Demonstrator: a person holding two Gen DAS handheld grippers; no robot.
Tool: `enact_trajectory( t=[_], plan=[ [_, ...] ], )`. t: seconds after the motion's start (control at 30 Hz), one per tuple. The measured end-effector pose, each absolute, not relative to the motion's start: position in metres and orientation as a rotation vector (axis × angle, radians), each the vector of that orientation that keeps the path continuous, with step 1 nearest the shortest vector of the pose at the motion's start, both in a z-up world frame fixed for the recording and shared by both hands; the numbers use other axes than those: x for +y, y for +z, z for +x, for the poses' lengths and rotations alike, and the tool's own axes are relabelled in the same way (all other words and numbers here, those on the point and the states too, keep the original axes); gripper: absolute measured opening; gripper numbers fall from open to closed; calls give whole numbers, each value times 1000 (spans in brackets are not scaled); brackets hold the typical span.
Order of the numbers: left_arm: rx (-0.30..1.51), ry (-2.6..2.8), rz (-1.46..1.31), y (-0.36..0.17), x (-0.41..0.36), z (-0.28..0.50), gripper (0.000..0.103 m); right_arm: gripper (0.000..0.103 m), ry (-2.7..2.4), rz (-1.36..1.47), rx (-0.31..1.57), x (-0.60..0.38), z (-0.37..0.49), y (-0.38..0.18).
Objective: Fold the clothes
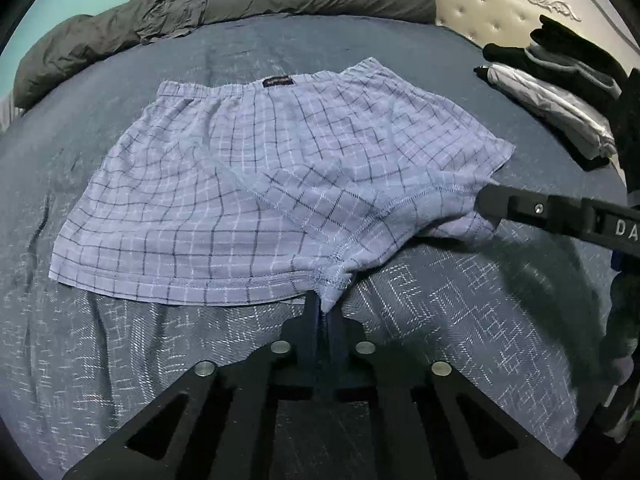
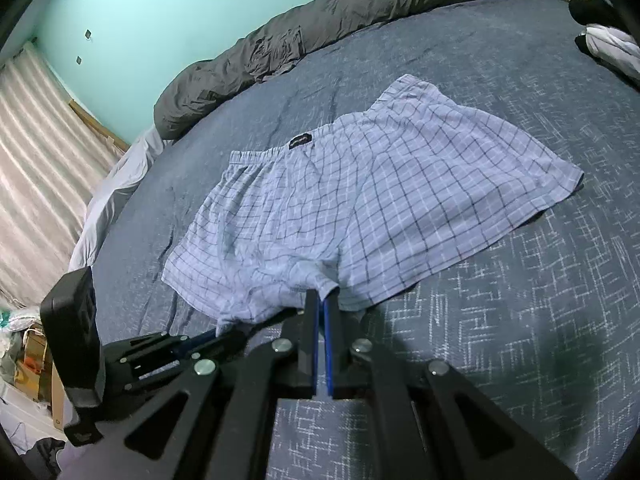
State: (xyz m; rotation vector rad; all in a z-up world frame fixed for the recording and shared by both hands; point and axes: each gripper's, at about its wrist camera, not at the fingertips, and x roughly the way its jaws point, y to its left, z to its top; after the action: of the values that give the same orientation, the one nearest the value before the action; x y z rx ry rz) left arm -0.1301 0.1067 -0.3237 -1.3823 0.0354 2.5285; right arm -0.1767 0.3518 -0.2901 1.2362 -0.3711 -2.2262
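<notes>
Each handheld tool is a matte black plastic linkage. In its own wrist view, the left gripper [image 1: 325, 307] shows two wide black arms with triangular cut-outs spreading toward the near edge, four round silver pivot bolts set in a shallow arc, and two narrow black fingers with dark blue pads on their inner faces. The right gripper [image 2: 322, 300] has the same arms, cut-outs and silver bolts, with brighter blue pads. Seen from the left wrist, its slim black finger carries a small silver screw and white letters "DA". A boxy black housing sits behind the left gripper's fingers.
</notes>
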Motion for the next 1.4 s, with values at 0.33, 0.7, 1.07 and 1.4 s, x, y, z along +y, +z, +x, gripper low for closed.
enact_trajectory(
  t=[0.33,0.7,1.07,1.4],
  plan=[
    [84,2477,-1442,-317,99,-113,2,2,-2207,1260,-363,353,-176,-291],
    [74,2522,-1504,-316,82,-109,2,2,-2161,1331,-315,348,-174,-303],
    [7,2518,-1372,-300,98,-120,45,2,-2142,1331,-302,346,-171,-303],
    [28,2454,-1408,-303,100,-109,1,2,-2121,1338,-271,347,-165,-299]
  ],
)
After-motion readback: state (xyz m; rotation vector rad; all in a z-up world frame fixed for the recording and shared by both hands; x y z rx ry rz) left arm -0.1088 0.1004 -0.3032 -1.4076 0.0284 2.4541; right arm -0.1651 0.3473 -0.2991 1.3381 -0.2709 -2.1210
